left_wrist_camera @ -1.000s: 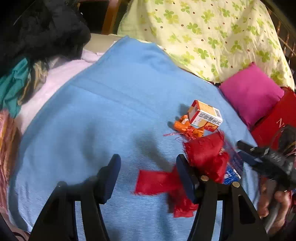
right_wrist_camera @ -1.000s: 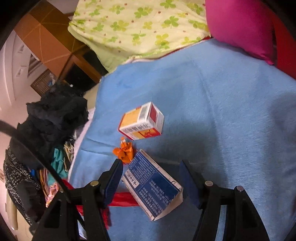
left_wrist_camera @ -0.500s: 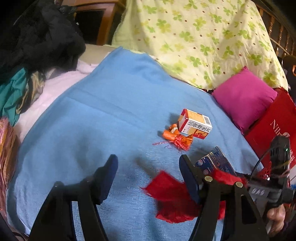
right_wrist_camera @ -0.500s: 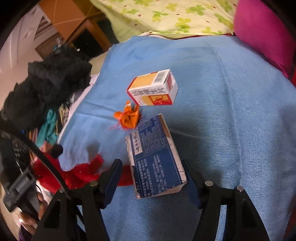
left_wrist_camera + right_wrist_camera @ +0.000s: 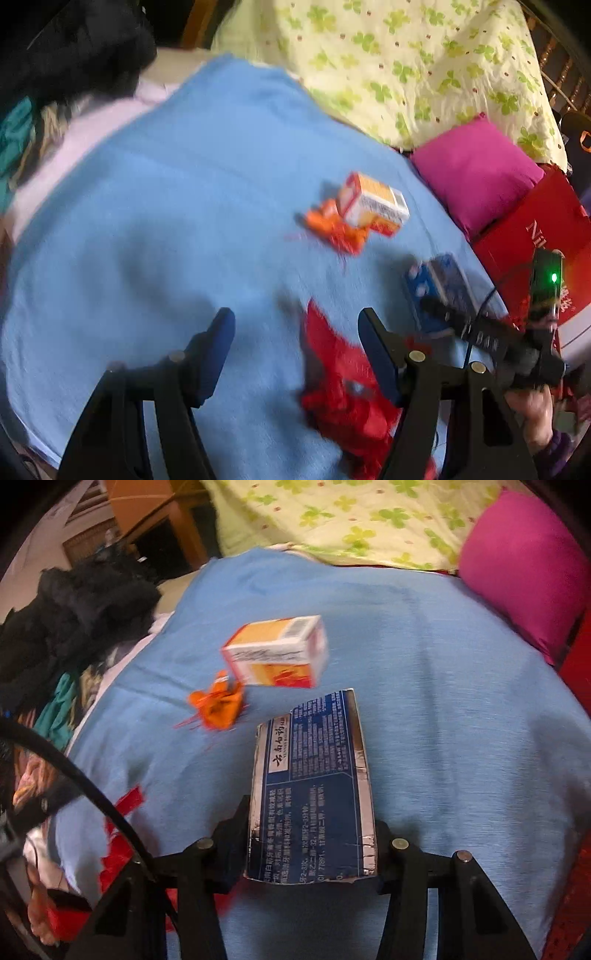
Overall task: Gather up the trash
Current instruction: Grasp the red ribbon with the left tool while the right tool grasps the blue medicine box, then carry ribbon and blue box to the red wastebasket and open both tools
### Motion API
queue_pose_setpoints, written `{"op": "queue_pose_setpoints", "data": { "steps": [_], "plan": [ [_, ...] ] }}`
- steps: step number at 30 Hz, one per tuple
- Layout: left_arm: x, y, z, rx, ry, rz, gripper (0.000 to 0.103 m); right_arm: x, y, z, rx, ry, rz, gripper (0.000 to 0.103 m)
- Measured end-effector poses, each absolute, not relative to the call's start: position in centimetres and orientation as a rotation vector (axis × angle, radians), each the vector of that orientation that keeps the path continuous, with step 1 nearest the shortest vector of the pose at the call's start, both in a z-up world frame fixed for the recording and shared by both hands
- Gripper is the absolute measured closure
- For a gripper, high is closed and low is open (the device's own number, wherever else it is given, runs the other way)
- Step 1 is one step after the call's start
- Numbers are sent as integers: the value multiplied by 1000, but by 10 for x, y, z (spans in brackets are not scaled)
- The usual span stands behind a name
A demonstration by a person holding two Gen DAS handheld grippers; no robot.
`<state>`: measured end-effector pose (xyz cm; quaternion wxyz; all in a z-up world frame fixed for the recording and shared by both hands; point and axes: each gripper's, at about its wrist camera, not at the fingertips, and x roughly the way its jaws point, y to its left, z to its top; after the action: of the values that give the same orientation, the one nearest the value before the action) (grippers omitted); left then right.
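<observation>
Trash pickup on a bed's blue blanket point(image 5: 461, 701): right claw point(image 5: 312, 834) clamped on the blue box point(image 5: 314, 786), flat for carrying. Left claw point(image 5: 295, 347) spread wide, empty, over red wrapper point(image 5: 343, 384). Orange box point(image 5: 280, 651), orange scrap point(image 5: 218, 705) awaiting collection.

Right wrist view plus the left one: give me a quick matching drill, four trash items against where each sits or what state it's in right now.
Items:
1. blue carton
2. orange and white box
3. orange wrapper
4. red bag

States:
A. crumpled on the blue blanket, close beside the orange and white box
B. clamped between the jaws of the right gripper
C. lying loose on the blanket, beyond the blue carton
D. lying in front of the open left gripper, partly behind its right-hand finger

Pairs: 1-B, 2-C, 3-A, 4-D
</observation>
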<state>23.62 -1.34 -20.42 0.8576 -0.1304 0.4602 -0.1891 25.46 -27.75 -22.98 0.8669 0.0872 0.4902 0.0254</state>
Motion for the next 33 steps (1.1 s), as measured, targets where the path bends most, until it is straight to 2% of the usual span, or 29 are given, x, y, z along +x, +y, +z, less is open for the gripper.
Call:
{"op": "queue_pose_setpoints", "data": {
  "steps": [5,8,17,18,19,20,21,27,33],
  "plan": [
    [210,-23,-206,-251,972,-435,33,253,-298,-221,209,993,-25,50],
    [188,-31,-211,-248,987,-469,28,246,-303,-211,196,951,-47,50],
    [168,-69,-231,-118,1010,-500,27,223,-299,-172,164,776,-18,49],
    [168,-69,-231,-124,1000,-501,28,221,-299,-168,164,757,-17,49],
    [169,-68,-230,-131,992,-500,37,217,-300,-163,166,739,-12,49],
    [171,-67,-230,-134,988,-496,52,212,-301,-157,166,717,-9,49],
    [174,-67,-230,-136,994,-499,56,208,-300,-153,163,700,-8,49],
    [179,-74,-224,-112,990,-505,59,179,-304,-125,144,574,0,49],
    [170,-99,-179,-34,888,-552,59,145,-319,-98,154,435,-33,49]
  ]
}}
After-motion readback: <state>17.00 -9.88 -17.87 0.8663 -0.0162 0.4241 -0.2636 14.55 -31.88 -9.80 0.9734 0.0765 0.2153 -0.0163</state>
